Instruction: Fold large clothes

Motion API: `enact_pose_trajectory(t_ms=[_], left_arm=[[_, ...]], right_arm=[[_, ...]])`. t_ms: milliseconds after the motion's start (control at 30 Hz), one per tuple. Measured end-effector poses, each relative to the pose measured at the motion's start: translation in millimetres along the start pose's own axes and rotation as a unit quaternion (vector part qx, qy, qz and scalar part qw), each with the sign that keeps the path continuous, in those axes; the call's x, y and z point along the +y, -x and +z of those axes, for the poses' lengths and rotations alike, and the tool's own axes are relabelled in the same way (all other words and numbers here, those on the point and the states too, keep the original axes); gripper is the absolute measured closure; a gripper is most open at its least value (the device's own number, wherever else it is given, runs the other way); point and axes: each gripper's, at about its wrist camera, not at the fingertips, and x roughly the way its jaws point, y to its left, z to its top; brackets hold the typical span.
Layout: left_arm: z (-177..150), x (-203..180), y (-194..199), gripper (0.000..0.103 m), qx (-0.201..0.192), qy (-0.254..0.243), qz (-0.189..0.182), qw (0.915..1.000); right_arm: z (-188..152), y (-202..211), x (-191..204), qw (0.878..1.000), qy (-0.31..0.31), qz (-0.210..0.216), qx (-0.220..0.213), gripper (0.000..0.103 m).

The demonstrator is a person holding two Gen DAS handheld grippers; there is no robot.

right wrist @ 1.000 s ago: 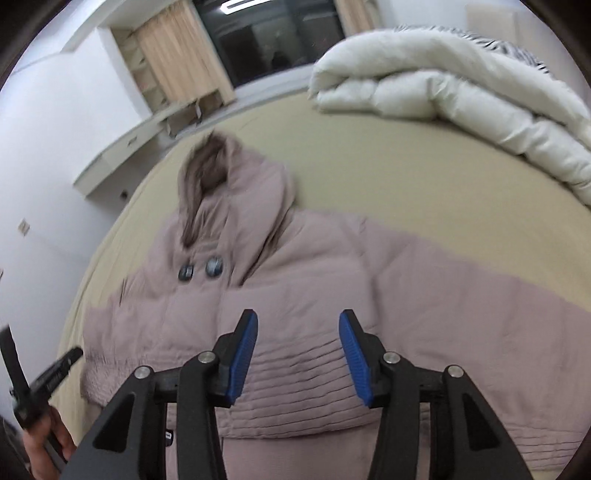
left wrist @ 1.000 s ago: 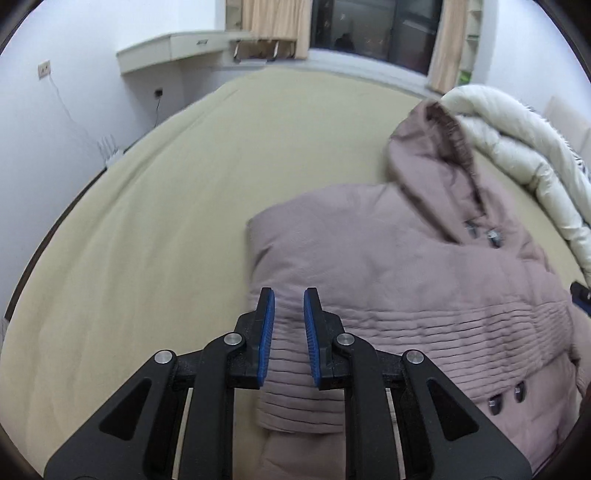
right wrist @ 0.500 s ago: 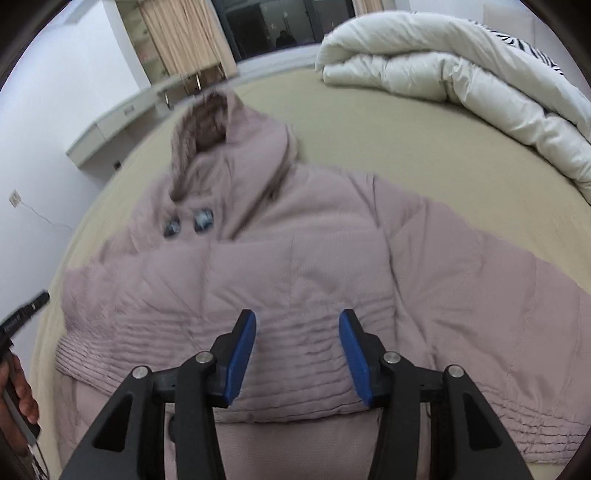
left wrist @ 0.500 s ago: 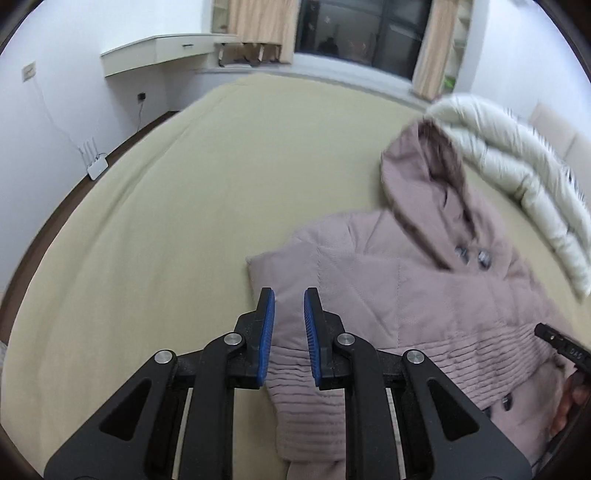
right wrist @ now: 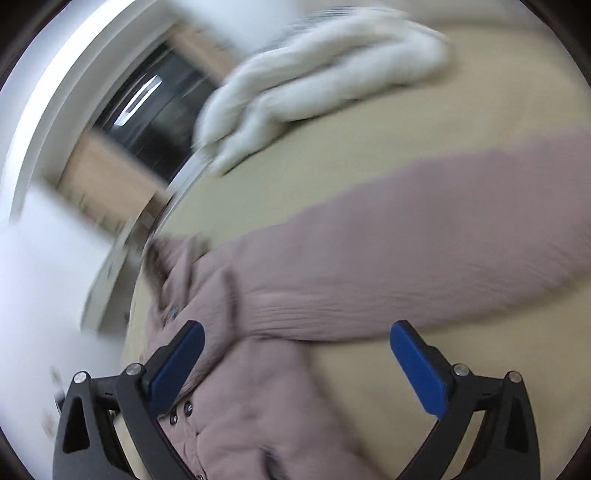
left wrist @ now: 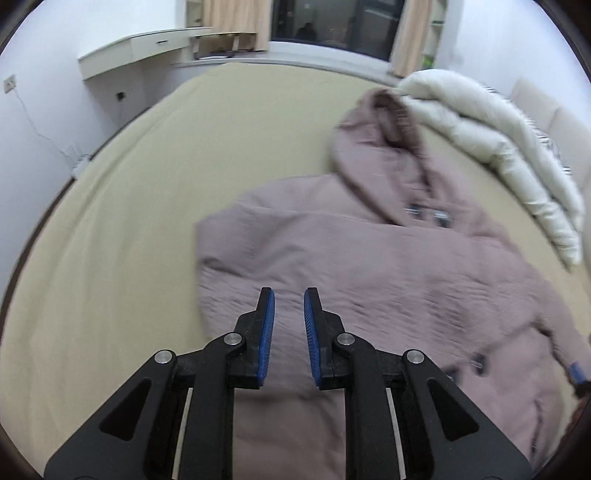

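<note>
A mauve hooded padded jacket [left wrist: 388,266] lies front up on the beige bed [left wrist: 147,192], its hood [left wrist: 384,133] pointing towards the far end. My left gripper [left wrist: 289,295] hovers over the jacket's left side, its blue pads a narrow gap apart with nothing between them. The right wrist view is blurred and tilted. In it my right gripper [right wrist: 297,328] is opening wide above the jacket's outstretched sleeve [right wrist: 406,251], with no cloth pinched between the pads. A blue tip of the right gripper [left wrist: 576,373] shows at the left wrist view's right edge.
A rolled white duvet [left wrist: 480,125] lies along the bed's far right, beyond the hood, and the same white duvet [right wrist: 325,62] shows in the right wrist view. A wall-mounted desk [left wrist: 147,48] and a dark curtained window [left wrist: 332,26] stand behind the bed. Bare sheet stretches left of the jacket.
The right gripper has swung sideways and rolled, from over the jacket's chest to over its sleeve, and its jaws have spread wide. The left gripper has risen slightly, and its gap is unchanged.
</note>
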Motion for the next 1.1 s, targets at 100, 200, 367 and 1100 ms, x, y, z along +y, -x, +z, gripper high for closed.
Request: enact_pose_trajectory(t_ms=[100,200,367,1100], left_arm=[[-19,-26,12,0.087,0.009,0.01,-0.051,0.9986],[-42,-57,15,0.087,0.033,0.012,-0.084,0.9958],[-71,-95,18,0.087,0.061,0.016,-0.103,0.9927],[-57,1,49,0.044,0.052,0.184,-0.209,0.9591]], right_arm=[[6,39,-99,0.986,-0.163,-0.026,-0.02,0.004],[9,60,-157,0.965,-0.261,0.017,-0.03,0.03],[42,67,-190,0.935,-0.34,0.022,-0.098,0.03],[-49,-33,227,0.934,0.356,0.04,0.017,0.088]])
